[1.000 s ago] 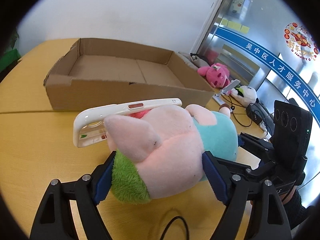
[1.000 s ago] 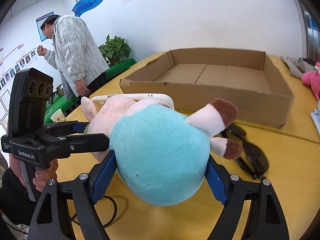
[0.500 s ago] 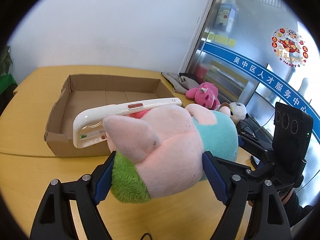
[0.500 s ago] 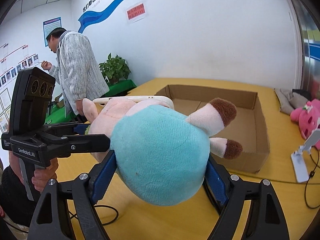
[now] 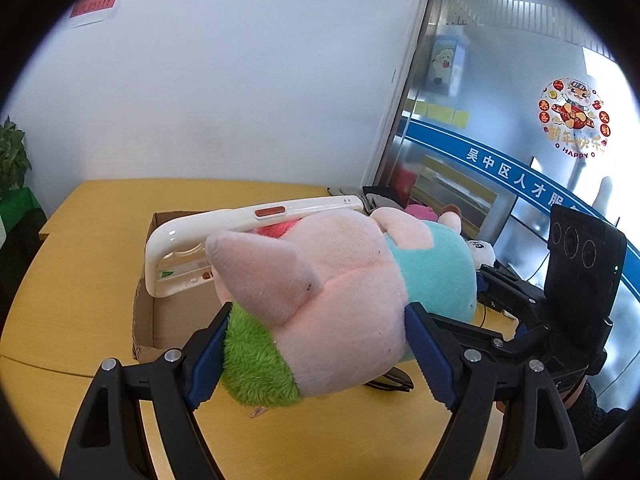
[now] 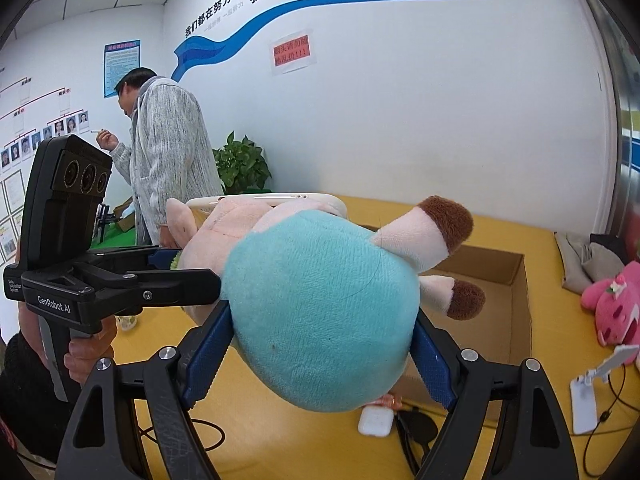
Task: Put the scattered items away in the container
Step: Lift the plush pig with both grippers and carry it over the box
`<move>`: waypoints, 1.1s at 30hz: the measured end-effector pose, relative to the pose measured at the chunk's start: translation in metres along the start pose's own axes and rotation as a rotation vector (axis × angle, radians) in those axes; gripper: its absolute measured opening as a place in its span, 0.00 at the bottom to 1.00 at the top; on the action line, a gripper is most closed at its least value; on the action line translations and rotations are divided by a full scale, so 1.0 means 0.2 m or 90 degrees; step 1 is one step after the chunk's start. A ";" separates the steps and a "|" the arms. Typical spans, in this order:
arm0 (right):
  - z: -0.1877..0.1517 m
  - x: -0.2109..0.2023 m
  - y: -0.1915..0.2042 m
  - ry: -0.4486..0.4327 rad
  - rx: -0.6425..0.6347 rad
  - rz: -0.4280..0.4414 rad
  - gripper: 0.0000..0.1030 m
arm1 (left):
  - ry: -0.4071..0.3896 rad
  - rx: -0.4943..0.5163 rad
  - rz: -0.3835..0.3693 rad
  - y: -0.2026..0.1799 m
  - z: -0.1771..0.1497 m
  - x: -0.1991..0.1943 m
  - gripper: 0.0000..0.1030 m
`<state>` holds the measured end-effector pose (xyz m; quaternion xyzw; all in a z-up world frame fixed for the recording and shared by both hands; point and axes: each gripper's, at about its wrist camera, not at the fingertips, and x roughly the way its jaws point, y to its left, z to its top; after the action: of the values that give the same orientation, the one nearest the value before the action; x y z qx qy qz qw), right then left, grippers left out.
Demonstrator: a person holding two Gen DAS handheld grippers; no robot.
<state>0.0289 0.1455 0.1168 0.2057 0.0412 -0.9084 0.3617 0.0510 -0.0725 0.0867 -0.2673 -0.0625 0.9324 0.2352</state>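
Both grippers hold one plush pig [image 5: 340,300] in the air above the yellow table [image 5: 80,240]. My left gripper [image 5: 316,352] is shut on its pink head and green collar. My right gripper [image 6: 324,356] is shut on its teal body [image 6: 320,320], with the brown-tipped legs [image 6: 440,228] sticking out to the right. A white phone case [image 5: 240,224] lies across the top of the pig. The open cardboard box [image 6: 504,304] sits on the table beyond and below the pig, mostly hidden by it in both views.
On the table under the pig lie dark sunglasses [image 6: 416,428] and a white earbud case [image 6: 374,420]. A pink plush [image 6: 616,308], a white phone stand [image 6: 588,396] with cable and folded cloth [image 6: 588,260] are at the right. A person in a grey coat [image 6: 168,160] stands at the far left.
Both grippers have risen together with the pig and phone case. The box and table now sit lower and smaller in both views, and the sunglasses and earbud case show underneath.
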 end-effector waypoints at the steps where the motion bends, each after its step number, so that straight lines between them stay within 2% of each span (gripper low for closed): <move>1: 0.01 0.00 0.01 -0.004 -0.002 0.001 0.85 | -0.003 0.002 0.001 0.00 0.02 -0.01 0.80; 4: 0.03 0.02 0.02 0.005 0.003 0.000 0.85 | 0.025 -0.019 0.002 0.03 0.03 0.04 0.80; 7: -0.06 0.08 0.00 0.054 0.035 0.002 0.85 | 0.084 -0.072 0.000 0.09 -0.08 0.15 0.80; 11: -0.31 0.14 -0.01 0.137 0.075 -0.001 0.85 | 0.178 -0.146 -0.020 0.14 -0.37 0.31 0.80; 14: -0.57 0.26 -0.02 0.227 0.127 0.002 0.85 | 0.282 -0.213 0.000 0.19 -0.61 0.49 0.80; 16: -0.74 0.32 -0.03 0.291 0.173 0.005 0.84 | 0.323 -0.238 0.004 0.18 -0.73 0.55 0.80; 18: -0.78 0.28 0.01 0.295 0.157 -0.012 0.83 | 0.315 -0.237 -0.011 0.15 -0.75 0.53 0.80; 21: -0.81 0.19 0.01 0.282 0.174 -0.002 0.83 | 0.317 -0.250 -0.040 0.13 -0.79 0.52 0.78; 22: -0.83 0.18 0.01 0.286 0.186 0.001 0.83 | 0.322 -0.258 -0.044 0.12 -0.80 0.52 0.78; 24: -0.84 0.14 0.02 0.283 0.193 -0.004 0.83 | 0.311 -0.230 -0.037 0.04 -0.79 0.50 0.78; 28: -0.78 0.00 0.04 0.228 0.187 -0.010 0.83 | 0.250 -0.169 -0.026 -0.04 -0.66 0.42 0.78; 33: -0.59 -0.06 0.05 0.167 0.164 -0.017 0.83 | 0.191 -0.122 -0.016 -0.07 -0.44 0.37 0.78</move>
<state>0.0848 0.1721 0.0152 0.3667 -0.0256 -0.8762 0.3118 0.0482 -0.0265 -0.0195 -0.4242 -0.1189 0.8685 0.2272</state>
